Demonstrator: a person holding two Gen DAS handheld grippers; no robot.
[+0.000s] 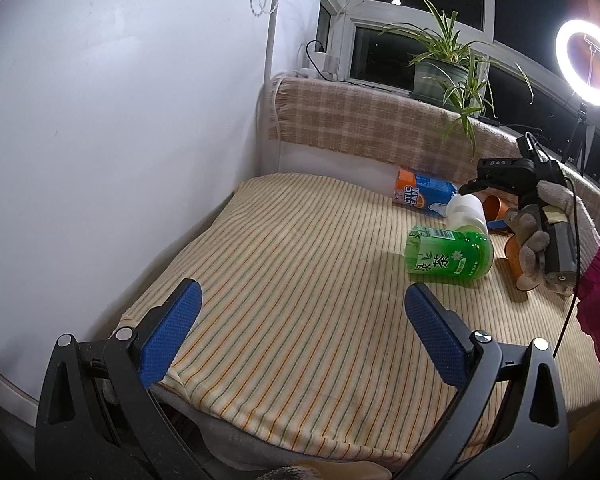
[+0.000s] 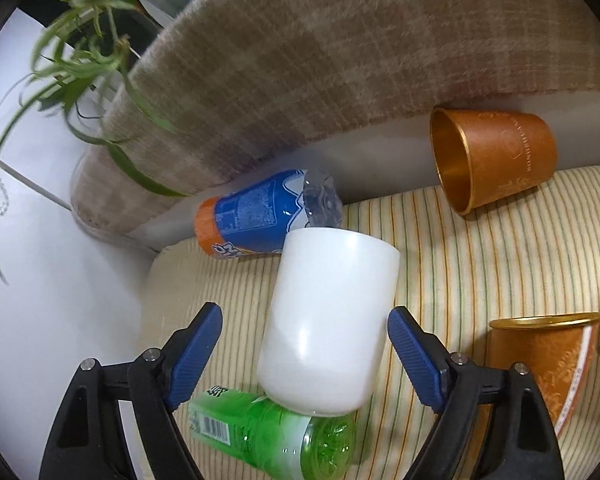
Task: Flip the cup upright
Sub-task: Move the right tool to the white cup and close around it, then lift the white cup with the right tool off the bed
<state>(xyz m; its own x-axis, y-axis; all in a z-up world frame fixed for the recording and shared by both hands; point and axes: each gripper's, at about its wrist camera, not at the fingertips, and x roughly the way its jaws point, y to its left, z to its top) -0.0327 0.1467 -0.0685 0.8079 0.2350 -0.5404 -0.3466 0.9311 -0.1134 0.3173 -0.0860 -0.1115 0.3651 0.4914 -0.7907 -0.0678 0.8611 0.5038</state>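
Right gripper point(image 2: 305, 354) low in the right wrist view, blue pads point(image 2: 414, 360) spread wide on either side of the white cup point(image 2: 328, 324), neither pad touching it. White cup lying on its side at centre frame, one end toward the top of the picture, the other end resting against the green bottle point(image 2: 276, 432) at bottom centre. Green bottle also on its side, barcode label to the left. Just above the white cup, a blue and orange bottle point(image 2: 256, 216) lying flat against the base of the plaid blanket point(image 2: 300, 60). At upper right, an orange cup point(image 2: 496, 160) on its side, gold inside facing left. At lower right, a second orange cup point(image 2: 540, 356) (partly cut off by the gripper arm) with its gold rim at the top. All of it on a striped cloth point(image 2: 480, 248). Green plant leaves point(image 2: 80, 64) at upper left.

Left gripper point(image 1: 302, 336) at the bottom of the left wrist view, blue pads point(image 1: 172, 336) wide apart over bare striped cloth point(image 1: 300, 260), holding nothing. White cup point(image 1: 466, 212) at right of centre, small, behind the green bottle point(image 1: 448, 256). Gloved hand point(image 1: 540, 236) at right edge gripping the other tool. Ring light point(image 1: 588, 64) glowing at upper right, potted plant point(image 1: 448, 68) on the sill at top centre, white wall point(image 1: 120, 120) filling the left.
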